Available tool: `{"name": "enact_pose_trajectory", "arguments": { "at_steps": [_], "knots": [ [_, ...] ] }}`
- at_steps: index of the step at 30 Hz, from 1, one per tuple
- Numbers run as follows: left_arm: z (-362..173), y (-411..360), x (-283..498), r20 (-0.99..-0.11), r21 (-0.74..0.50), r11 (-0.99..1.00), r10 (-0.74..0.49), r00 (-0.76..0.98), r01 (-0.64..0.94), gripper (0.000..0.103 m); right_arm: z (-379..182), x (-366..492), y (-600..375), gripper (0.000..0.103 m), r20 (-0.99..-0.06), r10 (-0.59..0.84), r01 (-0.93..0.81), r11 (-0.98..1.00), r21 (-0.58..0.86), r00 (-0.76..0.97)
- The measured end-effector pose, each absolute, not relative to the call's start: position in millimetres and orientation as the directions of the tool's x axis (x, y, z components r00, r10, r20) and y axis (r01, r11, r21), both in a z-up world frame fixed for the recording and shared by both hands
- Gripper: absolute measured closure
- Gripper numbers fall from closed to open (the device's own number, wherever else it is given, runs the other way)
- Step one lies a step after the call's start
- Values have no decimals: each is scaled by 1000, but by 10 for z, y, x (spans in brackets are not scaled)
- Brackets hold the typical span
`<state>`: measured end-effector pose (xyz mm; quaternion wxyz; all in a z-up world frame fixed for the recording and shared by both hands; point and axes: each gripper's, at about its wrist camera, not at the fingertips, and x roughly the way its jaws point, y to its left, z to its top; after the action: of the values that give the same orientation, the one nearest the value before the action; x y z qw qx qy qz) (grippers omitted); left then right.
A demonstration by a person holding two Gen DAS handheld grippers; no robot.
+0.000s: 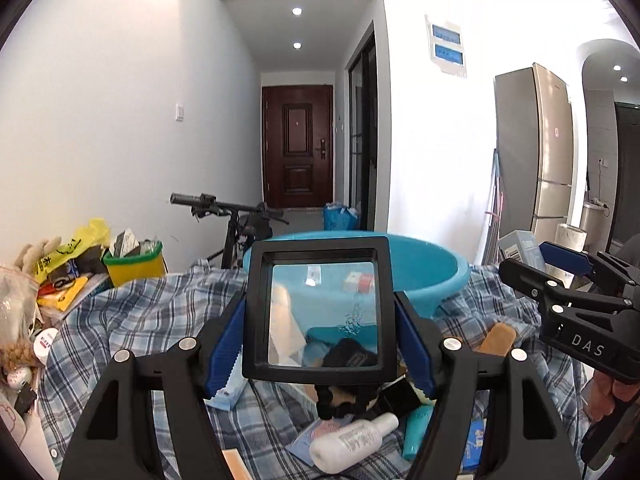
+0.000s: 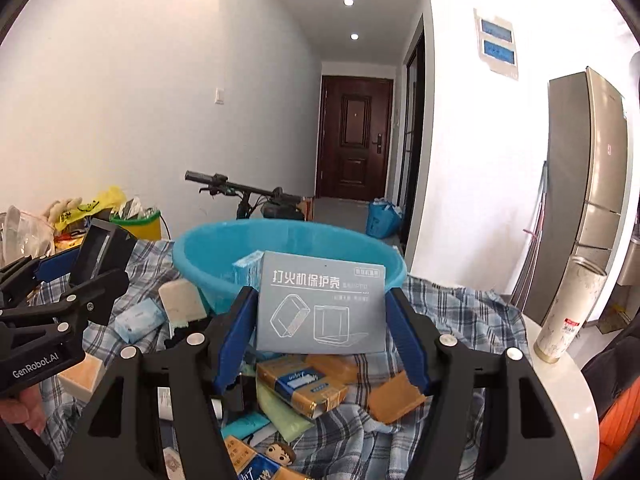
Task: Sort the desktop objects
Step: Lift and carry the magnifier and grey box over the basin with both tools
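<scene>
Above the plaid cloth, both grippers hold things up near the blue basin. The left gripper clamps a black-framed clear case by its two side edges, upright, on the near side of the basin. The right gripper grips a grey box with printed outlines, also upright, just on the near side of the basin's rim; a pale blue box lies inside the basin. Below the left gripper, a white bottle lies on its side among small packets. Below the right one sit yellow packs and a tan block. At far left a green-rimmed yellow bin stands amid clutter. At right a white tube stands upright on a round table.
</scene>
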<state>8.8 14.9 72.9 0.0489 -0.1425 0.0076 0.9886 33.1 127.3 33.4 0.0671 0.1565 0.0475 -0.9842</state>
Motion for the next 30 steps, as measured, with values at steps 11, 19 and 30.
{"name": "enact_pose_trajectory", "arguments": {
  "at_steps": [11, 19, 30],
  "knots": [
    [1561, 179, 71, -110, 38, -998, 50, -993, -55, 31, 1119, 351, 1204, 39, -151, -107, 120, -990, -80, -983],
    [1772, 100, 71, -119, -6, -998, 56, -991, -56, 31, 1310, 382, 1215, 39, -124, -107, 116, -991, -64, -986],
    [1672, 74, 106, -154, -17, -998, 63, -986, -62, 31, 1246, 466, 1320, 39, -146, -117, 125, -991, -47, -982]
  ]
}}
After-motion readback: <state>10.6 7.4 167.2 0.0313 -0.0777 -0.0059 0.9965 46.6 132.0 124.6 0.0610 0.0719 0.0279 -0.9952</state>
